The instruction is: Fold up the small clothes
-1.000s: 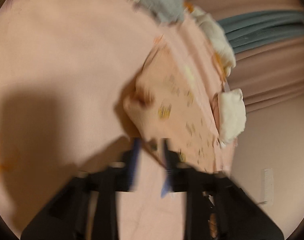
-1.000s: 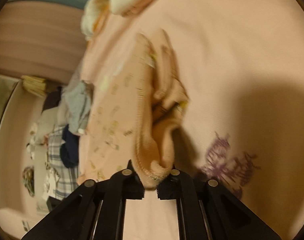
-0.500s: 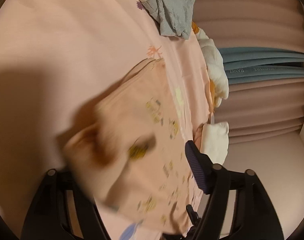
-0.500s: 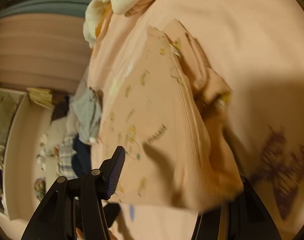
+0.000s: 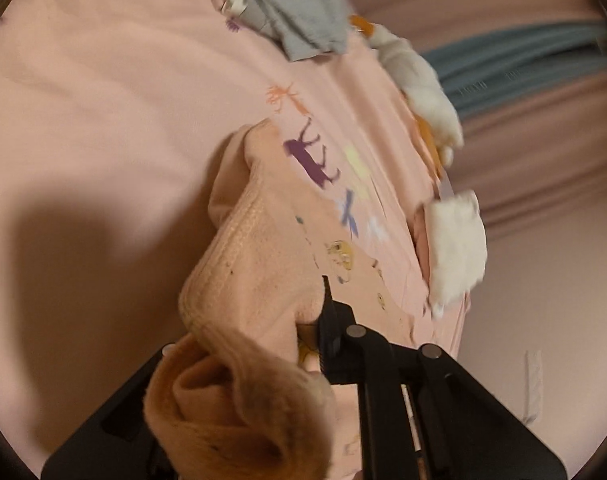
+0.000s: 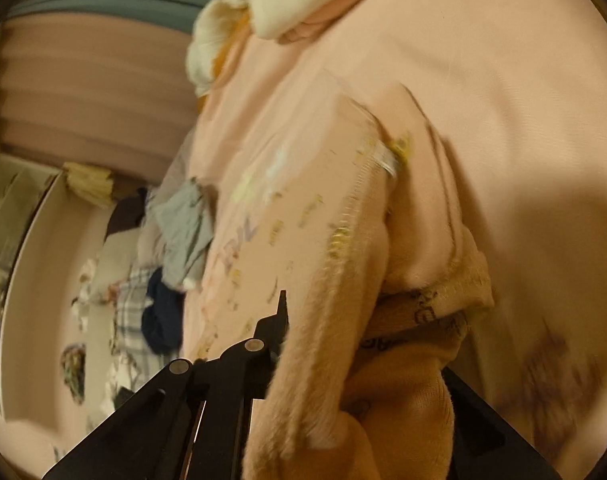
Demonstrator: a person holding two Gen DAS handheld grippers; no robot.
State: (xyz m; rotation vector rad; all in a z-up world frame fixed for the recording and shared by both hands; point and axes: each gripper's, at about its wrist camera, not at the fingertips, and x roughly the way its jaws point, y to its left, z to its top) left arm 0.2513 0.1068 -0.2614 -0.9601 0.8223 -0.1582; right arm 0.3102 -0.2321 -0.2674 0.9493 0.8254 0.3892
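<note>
A small peach fleece garment (image 5: 263,280) with little yellow prints lies bunched on the pink printed bedsheet (image 5: 103,100). My left gripper (image 5: 259,320) is shut on a thick fold of its hem; only the right finger (image 5: 331,320) shows, and cloth covers the left one. In the right wrist view the same garment (image 6: 383,320) drapes over my right gripper (image 6: 363,340). Its left finger (image 6: 277,320) shows and the right one is hidden under the fleece, which fills the space between the jaws.
A grey garment (image 5: 299,12) and white fluffy clothes (image 5: 451,248) lie along the bed's far edge. Pink and teal curtains (image 5: 523,60) hang behind. In the right wrist view a pile of plaid, navy and grey clothes (image 6: 159,280) lies off the bed at left.
Both grippers opened wide half a second ago with the garment spread between them. Now both have closed in on bunched folds of it, and the garment is gathered up.
</note>
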